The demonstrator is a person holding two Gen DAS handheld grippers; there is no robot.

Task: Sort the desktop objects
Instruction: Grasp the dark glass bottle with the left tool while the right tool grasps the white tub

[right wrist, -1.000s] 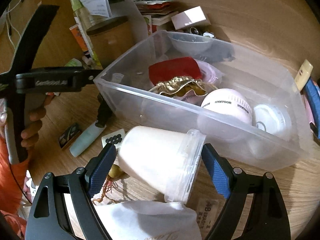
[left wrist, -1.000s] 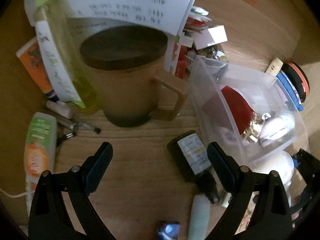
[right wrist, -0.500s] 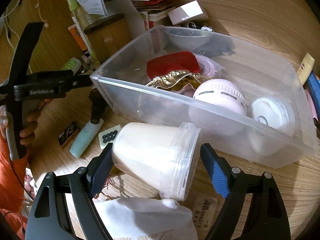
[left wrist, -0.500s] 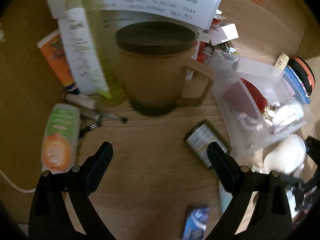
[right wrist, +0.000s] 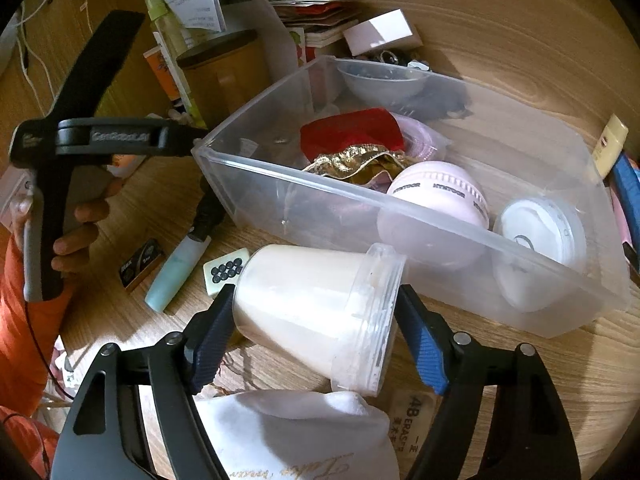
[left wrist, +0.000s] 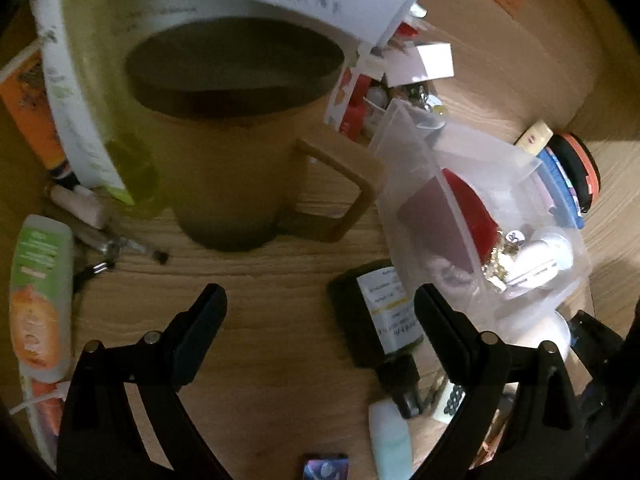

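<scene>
My right gripper [right wrist: 316, 330] is shut on a white plastic jar [right wrist: 316, 308] lying on its side, held just in front of the clear plastic bin [right wrist: 400, 216]. The bin holds a red pouch [right wrist: 352, 134], a pink round device [right wrist: 436, 196] and a white round case [right wrist: 540, 232]. My left gripper [left wrist: 320, 320] is open and empty, low over the wooden desk, facing a brown mug with a dark lid [left wrist: 240, 132]. The left gripper also shows in the right wrist view [right wrist: 100, 136]. A dark bottle with a label [left wrist: 380, 316] lies by the left gripper's right finger.
A green-orange tube [left wrist: 38, 292], pens [left wrist: 116, 240] and a yellow-green bottle [left wrist: 100, 120] lie left of the mug. A mint tube [right wrist: 176, 272], a mahjong tile [right wrist: 224, 270] and a small box [right wrist: 140, 266] lie left of the jar. White cloth [right wrist: 300, 436] lies below it.
The left gripper has moved closer to the mug, which now fills more of its view. The right gripper has closed in on the jar and lifted it slightly toward the bin.
</scene>
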